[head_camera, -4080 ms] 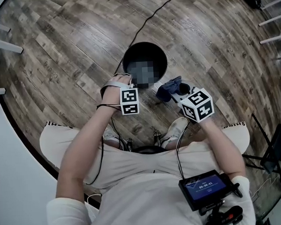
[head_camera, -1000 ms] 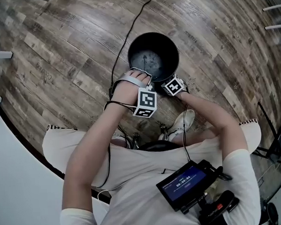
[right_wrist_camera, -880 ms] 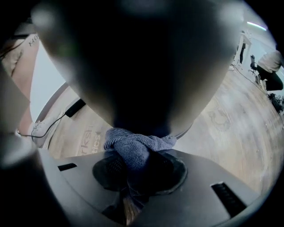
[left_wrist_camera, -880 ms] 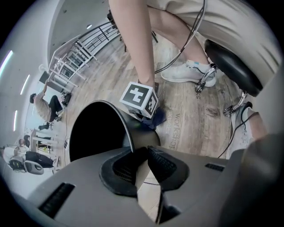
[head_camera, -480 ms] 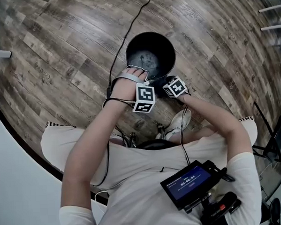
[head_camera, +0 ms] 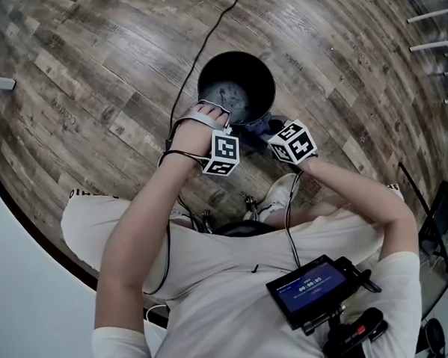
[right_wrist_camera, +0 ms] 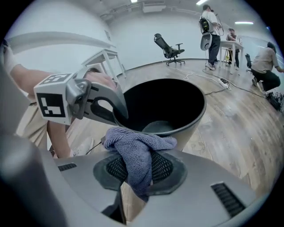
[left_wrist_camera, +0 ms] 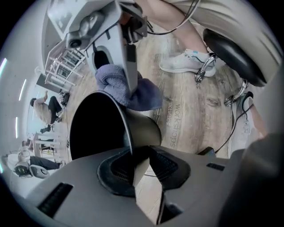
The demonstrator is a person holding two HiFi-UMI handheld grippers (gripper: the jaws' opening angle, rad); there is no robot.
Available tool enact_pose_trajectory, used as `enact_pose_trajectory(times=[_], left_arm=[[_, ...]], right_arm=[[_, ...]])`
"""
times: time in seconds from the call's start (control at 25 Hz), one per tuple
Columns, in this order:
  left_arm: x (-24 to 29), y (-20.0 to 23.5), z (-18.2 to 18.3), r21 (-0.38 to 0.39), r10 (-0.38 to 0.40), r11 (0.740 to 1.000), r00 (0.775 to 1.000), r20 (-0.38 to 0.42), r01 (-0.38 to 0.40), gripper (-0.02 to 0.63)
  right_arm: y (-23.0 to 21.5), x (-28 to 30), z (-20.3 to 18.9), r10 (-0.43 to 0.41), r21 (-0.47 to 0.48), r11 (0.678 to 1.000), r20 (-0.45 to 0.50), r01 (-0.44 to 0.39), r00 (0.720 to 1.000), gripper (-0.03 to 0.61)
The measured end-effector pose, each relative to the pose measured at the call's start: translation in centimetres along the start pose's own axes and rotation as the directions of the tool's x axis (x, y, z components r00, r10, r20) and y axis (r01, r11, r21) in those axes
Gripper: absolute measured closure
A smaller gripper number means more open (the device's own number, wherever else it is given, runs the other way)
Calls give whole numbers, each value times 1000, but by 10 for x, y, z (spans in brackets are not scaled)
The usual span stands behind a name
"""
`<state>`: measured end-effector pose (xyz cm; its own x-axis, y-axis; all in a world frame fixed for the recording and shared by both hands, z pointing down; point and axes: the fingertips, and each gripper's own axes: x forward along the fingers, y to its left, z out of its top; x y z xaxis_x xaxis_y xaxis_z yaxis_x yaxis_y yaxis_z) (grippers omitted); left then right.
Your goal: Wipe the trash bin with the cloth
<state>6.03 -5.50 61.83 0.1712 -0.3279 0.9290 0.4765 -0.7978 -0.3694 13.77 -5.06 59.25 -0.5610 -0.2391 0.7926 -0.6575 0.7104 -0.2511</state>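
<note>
Your left hand-held gripper is on the trash bin at the near edge of the rim. The thin black wall runs right down between the two pads, one pad inside the bin and one outside. Those jaws have just been closing, and they stand narrow, pinched on that wall.

Over to your right hand-held gripper: it has the cloth. The blue-grey fabric is bunched between the jaws, which are clamped on it. A fold spills out above the pads and a tail hangs below. The bundle sits up against the outside of the bin by the rim, just beside where your left gripper grips.

The bin stands upright on the wooden floor right in front of your feet, its mouth open to you and its inside dark. A black cable trails across the boards past the bin's far side. Your shoe shows close behind the bin in the left gripper view. Both marker cubes are face up, left and right, close together at the bin's near edge.
</note>
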Motion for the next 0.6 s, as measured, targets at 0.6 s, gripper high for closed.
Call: enact_pose_trajectory(times=[0.6], left_arm=[[-1, -3, 13, 13, -22, 1000, 999, 36, 21, 526]], right_arm=[[-46, 72, -48, -33, -138, 990, -113, 17, 993, 484]])
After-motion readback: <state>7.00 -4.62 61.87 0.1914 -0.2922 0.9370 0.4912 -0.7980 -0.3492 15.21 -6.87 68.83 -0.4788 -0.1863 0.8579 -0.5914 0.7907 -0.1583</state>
